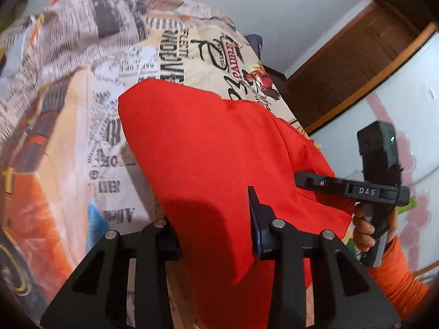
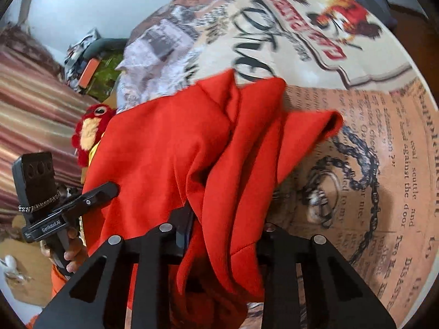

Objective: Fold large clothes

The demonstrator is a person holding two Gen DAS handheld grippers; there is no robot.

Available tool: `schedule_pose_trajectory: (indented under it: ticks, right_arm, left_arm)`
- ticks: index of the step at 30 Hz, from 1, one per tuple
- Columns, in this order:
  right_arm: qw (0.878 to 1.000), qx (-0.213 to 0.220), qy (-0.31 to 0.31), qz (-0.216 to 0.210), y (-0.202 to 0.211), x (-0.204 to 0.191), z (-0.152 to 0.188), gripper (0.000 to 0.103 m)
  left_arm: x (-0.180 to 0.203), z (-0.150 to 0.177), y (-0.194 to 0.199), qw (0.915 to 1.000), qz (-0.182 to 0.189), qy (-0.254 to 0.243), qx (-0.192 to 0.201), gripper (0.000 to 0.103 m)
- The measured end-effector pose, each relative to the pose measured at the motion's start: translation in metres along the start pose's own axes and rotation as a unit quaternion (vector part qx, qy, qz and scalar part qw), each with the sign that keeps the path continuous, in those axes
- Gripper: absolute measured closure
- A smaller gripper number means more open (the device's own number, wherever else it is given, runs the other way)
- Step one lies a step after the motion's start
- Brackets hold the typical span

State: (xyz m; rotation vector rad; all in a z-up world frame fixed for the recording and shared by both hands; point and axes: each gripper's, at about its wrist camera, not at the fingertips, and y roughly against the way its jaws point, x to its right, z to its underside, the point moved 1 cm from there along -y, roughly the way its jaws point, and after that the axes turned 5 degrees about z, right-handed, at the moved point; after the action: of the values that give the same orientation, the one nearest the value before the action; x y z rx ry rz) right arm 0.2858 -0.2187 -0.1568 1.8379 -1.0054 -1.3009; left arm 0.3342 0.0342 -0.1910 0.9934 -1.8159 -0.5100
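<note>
A large red garment point(image 1: 208, 148) is held up over a bed with a newspaper-print cover point(image 1: 90, 126). My left gripper point(image 1: 216, 219) has the cloth's edge between its jaws; the fingers are wide apart and the grip is not clear. My right gripper point(image 2: 222, 235) is shut on a bunched fold of the red garment point(image 2: 192, 148), which drapes forward in folds. The right gripper also shows in the left wrist view point(image 1: 354, 189), at the garment's right edge. The left gripper shows in the right wrist view point(image 2: 101, 192), at the garment's left edge.
The printed bed cover point(image 2: 356, 142) fills the ground below. A red plush toy point(image 2: 90, 128) lies at the bed's left edge. A striped fabric point(image 2: 33, 104) and clutter point(image 2: 90, 63) lie beyond. A wooden door frame point(image 1: 351, 63) and white door point(image 1: 411, 115) stand at the right.
</note>
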Motion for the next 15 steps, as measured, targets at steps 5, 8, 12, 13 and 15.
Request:
schedule_pose_trajectory:
  ticks: [5,8,12,13,15]
  right_arm:
    - [1.0,0.01,0.026,0.013,0.002,-0.039,0.0,0.079]
    - [0.999,0.02,0.039,0.015,0.0,-0.064,-0.006,0.08]
    - [0.998,0.033,0.06,0.01,-0.009,-0.098,-0.023,0.08]
    - [0.997,0.034,0.066,0.009,-0.013,-0.105,-0.028,0.08]
    - [0.996,0.035,0.077,0.01,-0.022,-0.121,-0.04,0.08]
  left_arm:
    - [0.003,0.001,0.033,0.9995,-0.012,-0.013,0.027,0.069]
    - [-0.009,-0.003,0.059,0.9987,-0.012,-0.007,0.049,0.069]
    - [-0.033,-0.015,0.092,0.9971,-0.017,0.003,0.074,0.069]
    - [-0.04,-0.019,0.099,0.9967,-0.019,0.006,0.079,0.069]
    - [-0.054,-0.027,0.109,0.9958,-0.026,0.009,0.087,0.069]
